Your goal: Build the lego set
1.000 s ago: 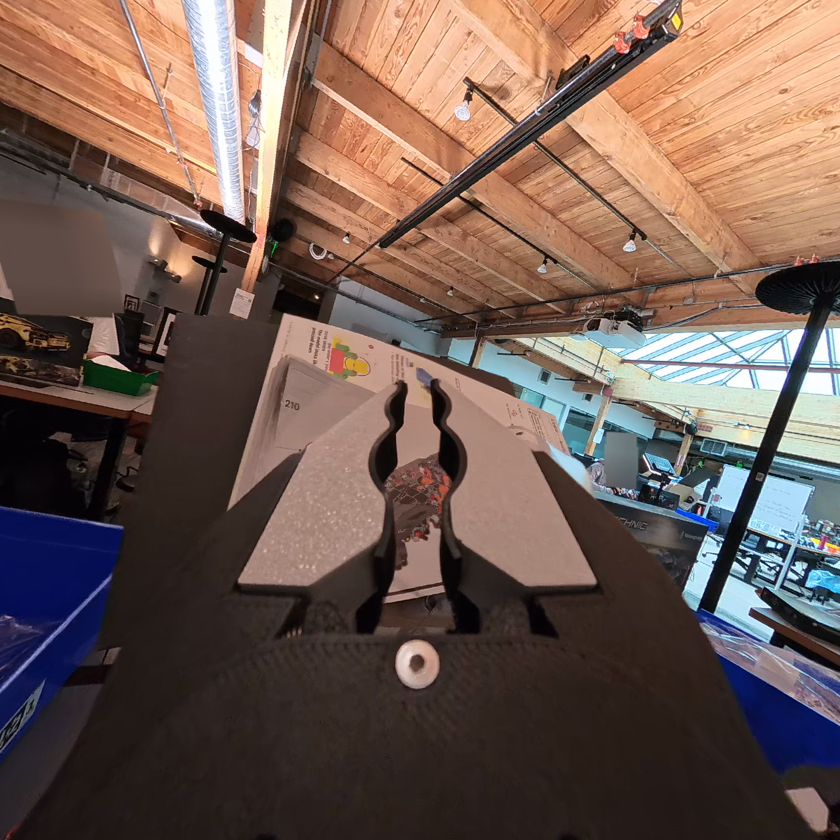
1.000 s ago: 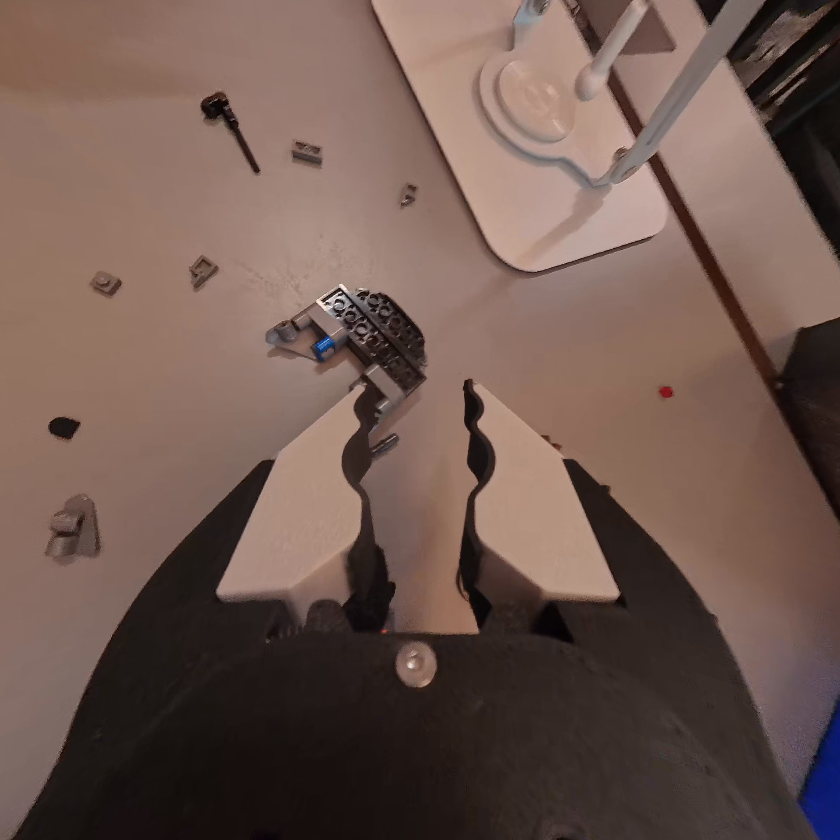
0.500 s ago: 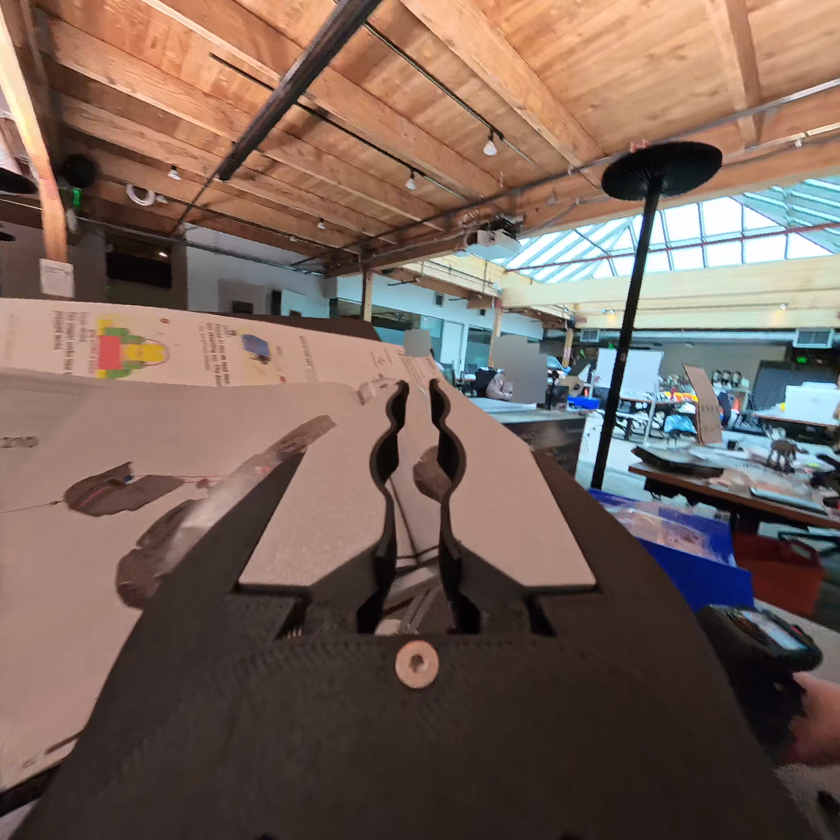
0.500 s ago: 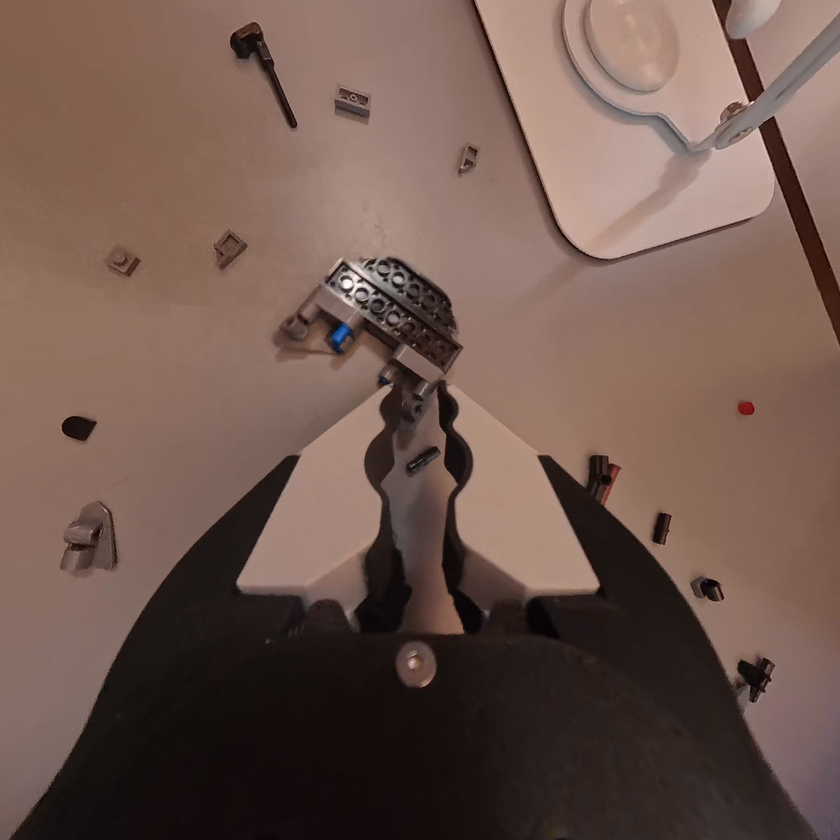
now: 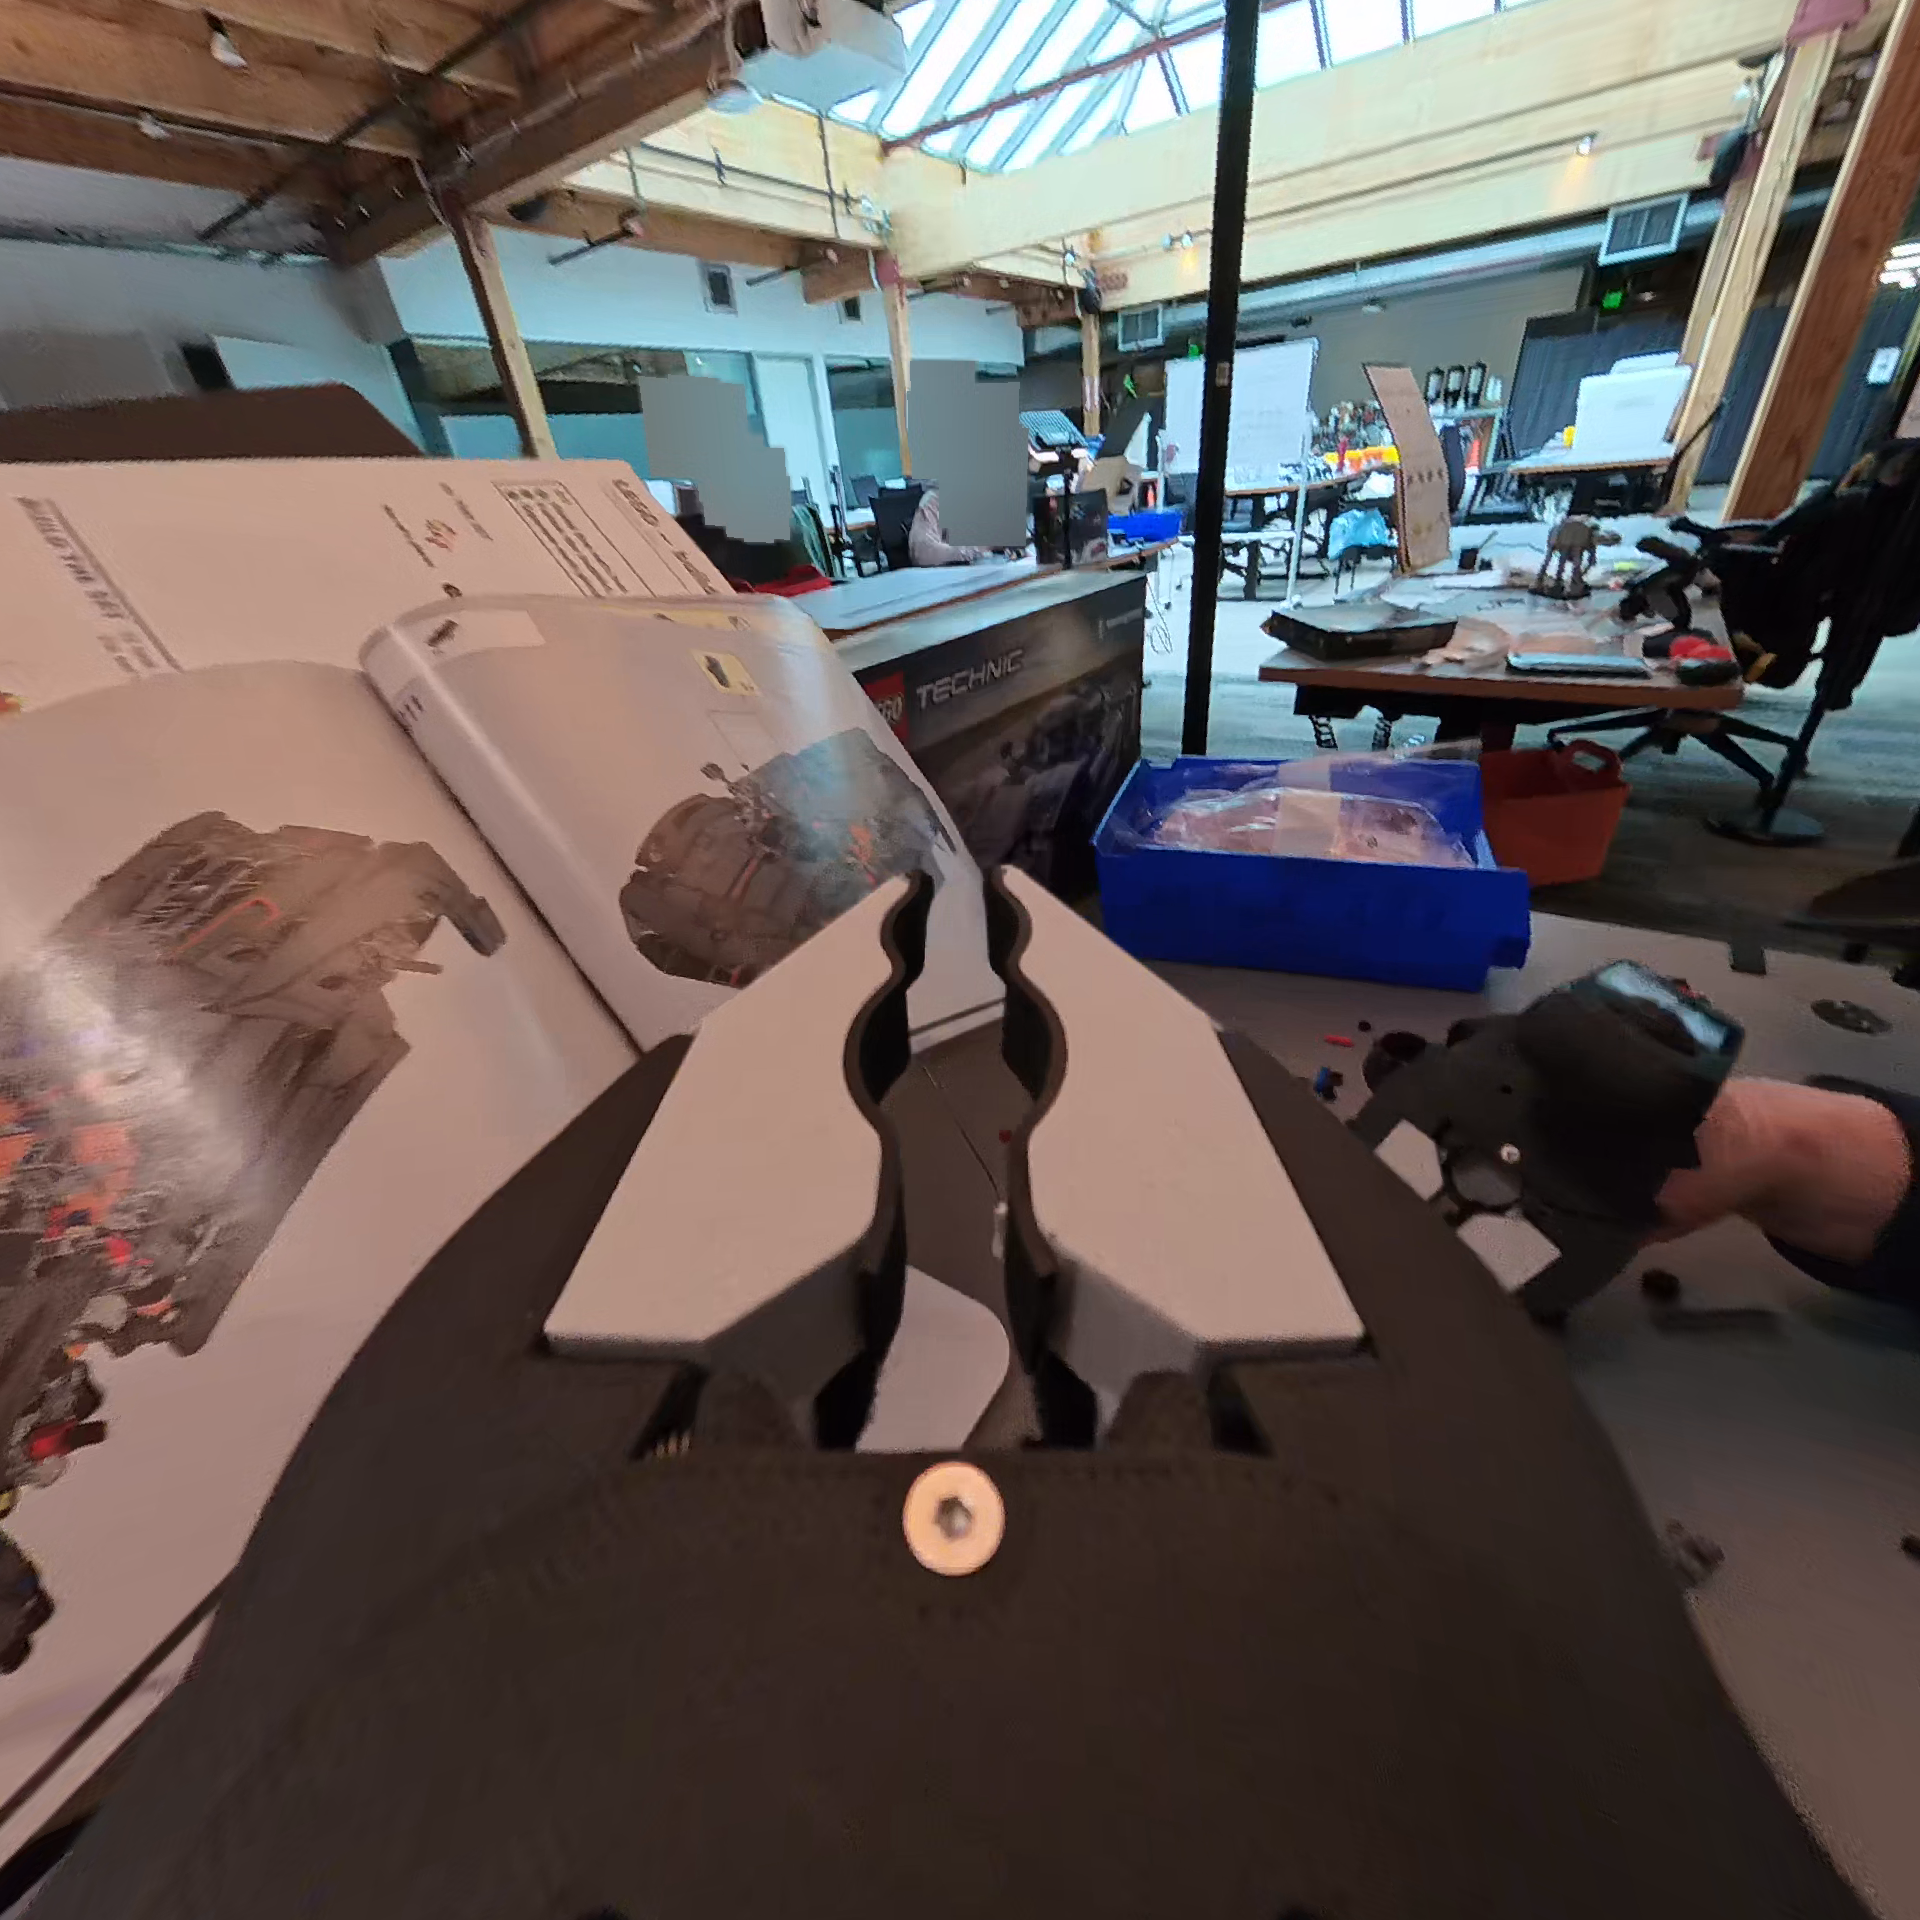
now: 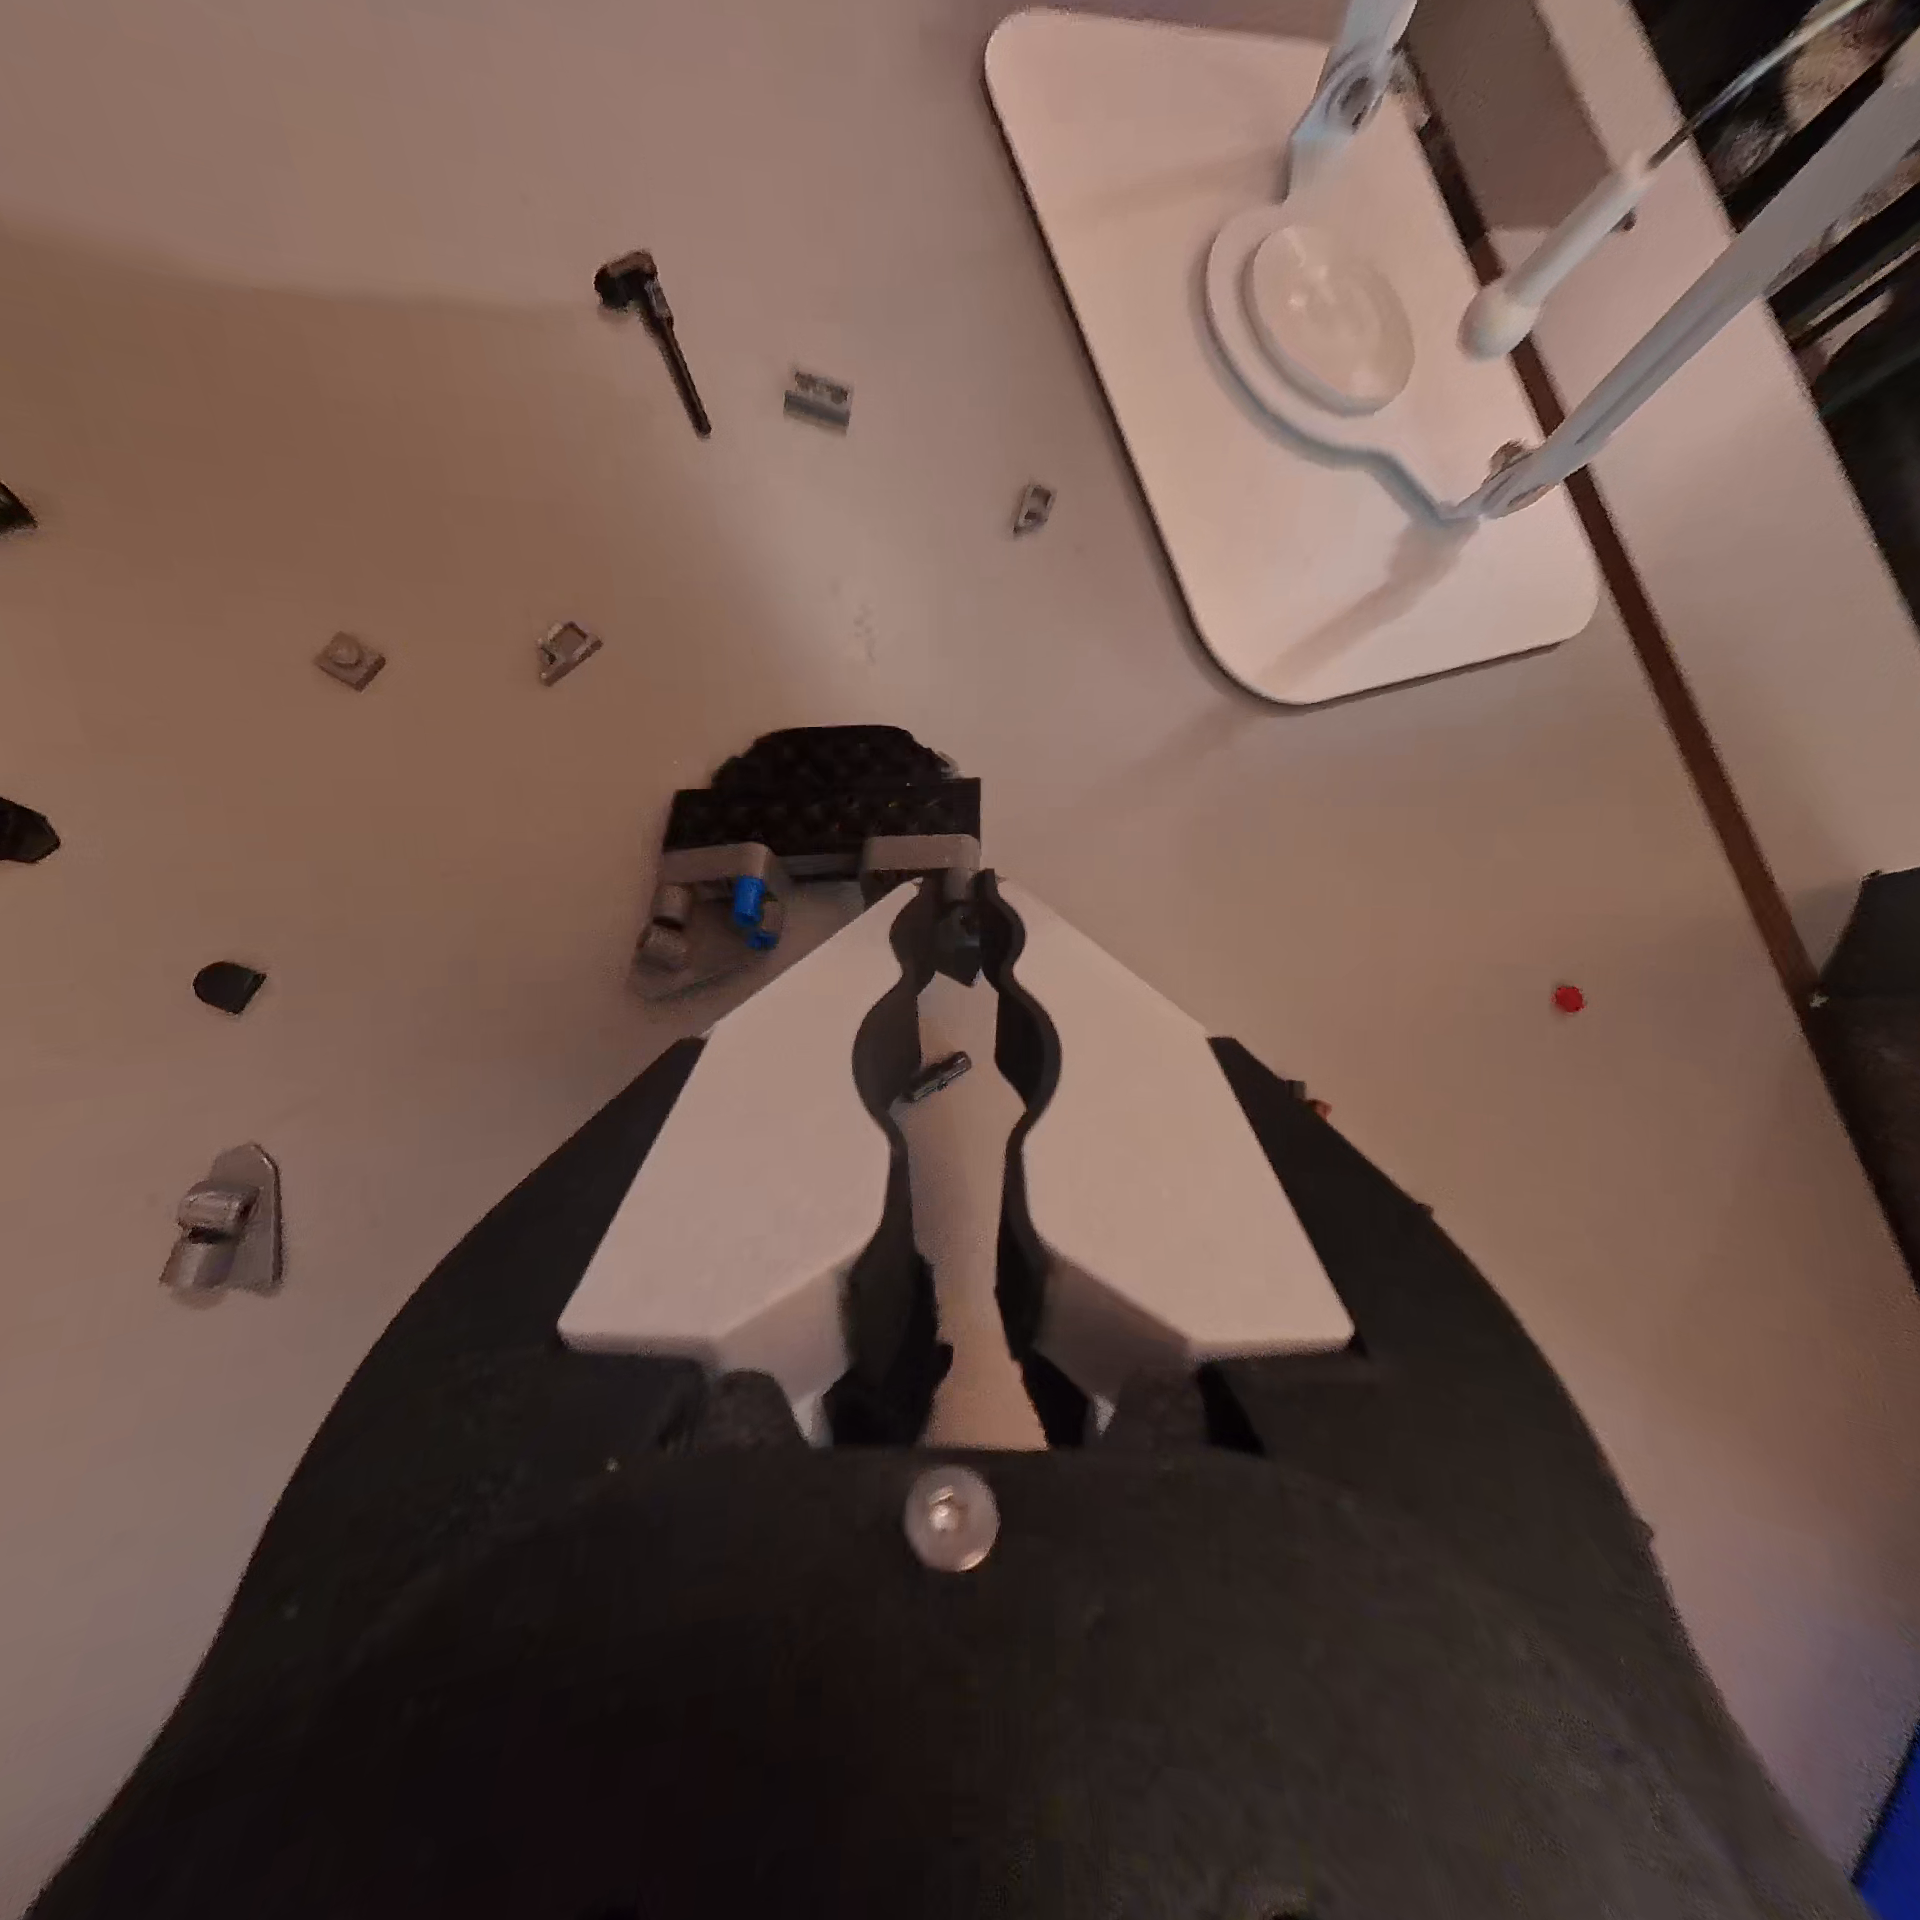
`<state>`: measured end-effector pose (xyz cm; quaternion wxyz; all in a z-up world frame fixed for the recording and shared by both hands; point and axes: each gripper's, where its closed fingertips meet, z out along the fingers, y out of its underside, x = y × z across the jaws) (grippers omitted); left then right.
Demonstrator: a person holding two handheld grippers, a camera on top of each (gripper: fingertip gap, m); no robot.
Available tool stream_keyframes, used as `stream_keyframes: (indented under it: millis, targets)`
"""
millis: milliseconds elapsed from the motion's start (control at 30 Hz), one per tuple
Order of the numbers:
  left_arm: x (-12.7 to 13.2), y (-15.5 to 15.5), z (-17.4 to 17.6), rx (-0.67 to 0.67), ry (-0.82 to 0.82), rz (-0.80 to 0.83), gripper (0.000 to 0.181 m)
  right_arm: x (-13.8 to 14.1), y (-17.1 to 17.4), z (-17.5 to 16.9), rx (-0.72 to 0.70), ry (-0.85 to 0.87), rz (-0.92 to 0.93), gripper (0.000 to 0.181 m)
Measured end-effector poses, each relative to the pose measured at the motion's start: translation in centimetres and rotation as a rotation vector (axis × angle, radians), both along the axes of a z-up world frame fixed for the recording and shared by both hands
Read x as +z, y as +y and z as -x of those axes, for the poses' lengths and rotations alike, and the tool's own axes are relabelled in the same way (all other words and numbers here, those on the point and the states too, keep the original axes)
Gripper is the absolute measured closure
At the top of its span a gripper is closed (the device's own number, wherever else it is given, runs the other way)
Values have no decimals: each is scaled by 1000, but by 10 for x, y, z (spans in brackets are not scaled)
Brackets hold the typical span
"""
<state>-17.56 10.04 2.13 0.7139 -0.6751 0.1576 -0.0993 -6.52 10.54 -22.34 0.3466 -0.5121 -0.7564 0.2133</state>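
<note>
Lego sub-assembly of black studded plates and grey brackets (image 6: 831,821) lies on pale worktop (image 6: 1299,935), dead ahead of my right tool (image 6: 951,904), tips clamped on its near grey bracket (long axis crosswise). Left tool (image 5: 951,904) nearly closed, empty, facing the booklet.

The left gripper (image 5: 954,891) is held level, raised and pointing outward, its two grey fingers (image 5: 769,1132) nearly together with a narrow gap at the tips and nothing between them. The right gripper (image 6: 956,883) points steeply down at the surface (image 6: 364,208), its fingers drawn close so the tips almost meet. Seen from the left wrist view, a hand (image 5: 1787,1169) grips the right gripper's black body from behind, low over the surface.
</note>
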Motion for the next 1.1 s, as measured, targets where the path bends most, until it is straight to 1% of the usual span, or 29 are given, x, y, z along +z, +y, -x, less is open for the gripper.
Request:
stream_keyframes:
  millis: [100, 200, 333, 433, 467, 533, 600, 700, 867, 1033, 1100]
  targets:
    - [-24, 7, -22, -91, 63, 103, 171, 14, 0, 1, 10, 60, -22, 177]
    - [-53, 12, -38, -151, 143, 210, 170, 20, 3, 0, 3, 86, -36, 177]
    - [-81, 15, -56, -245, 184, 303, 169, 34, 5, 0, 0, 152, -64, 177]
    - [-106, 11, -69, -332, 200, 398, 159, 52, 8, -1, -11, 232, -83, 176]
    - [-114, 11, -70, -340, 213, 429, 154, 58, 10, -1, -18, 260, -87, 176]
    - [-128, 12, -72, -353, 236, 471, 149, 68, 11, -2, -24, 308, -94, 177]
    - [-136, 12, -75, -366, 233, 504, 145, 77, 12, -3, -26, 351, -103, 177]
    - [-148, 13, -78, -383, 241, 548, 144, 87, 10, -4, -23, 395, -115, 176]
    - [-167, 9, -84, -428, 253, 615, 143, 92, 11, -5, -28, 424, -127, 176]
    - [-173, 9, -90, -462, 249, 621, 145, 93, 11, -5, -29, 426, -133, 176]
    - [-174, 8, -92, -476, 246, 614, 150, 93, 11, -5, -29, 431, -137, 177]
